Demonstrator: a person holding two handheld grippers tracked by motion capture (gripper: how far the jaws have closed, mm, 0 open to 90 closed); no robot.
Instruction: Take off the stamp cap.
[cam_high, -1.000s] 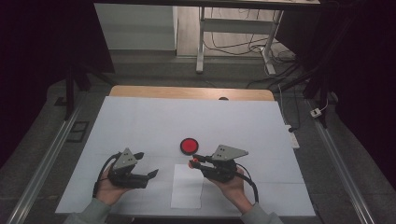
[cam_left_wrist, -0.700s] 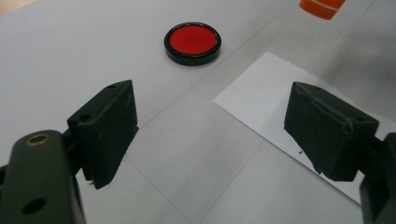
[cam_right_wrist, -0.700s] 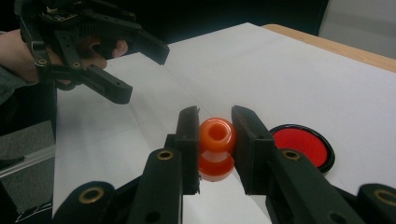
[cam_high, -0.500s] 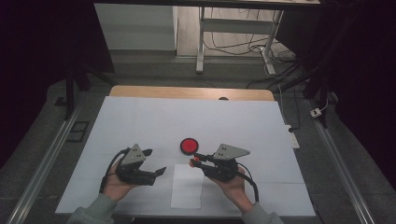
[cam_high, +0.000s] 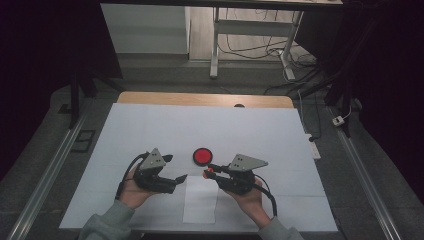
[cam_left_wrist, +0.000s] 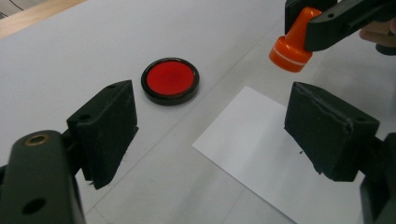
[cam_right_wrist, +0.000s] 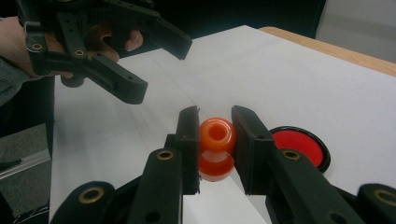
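Observation:
A round red ink pad (cam_high: 202, 156) with a black rim lies on the white table cover (cam_high: 150, 130). My right gripper (cam_high: 209, 170) is shut on an orange stamp (cam_right_wrist: 216, 147), held just above the table beside the pad (cam_right_wrist: 299, 147). The stamp (cam_left_wrist: 292, 46) hangs over the far end of a white paper sheet (cam_left_wrist: 261, 149). My left gripper (cam_high: 177, 167) stands open with nothing between its jaws, left of the sheet (cam_high: 200, 200) and pointing toward the stamp. In the left gripper view its jaws (cam_left_wrist: 210, 130) frame the pad (cam_left_wrist: 170, 79) and the sheet's corner.
The white cover spreads over most of a wooden table (cam_high: 200, 99). Metal rails (cam_high: 50, 170) run along both sides. Desk legs and cables (cam_high: 250, 50) stand on the floor beyond the far edge.
My left gripper has moved right toward the sheet and risen slightly, still open. The right gripper has stayed in place with the stamp.

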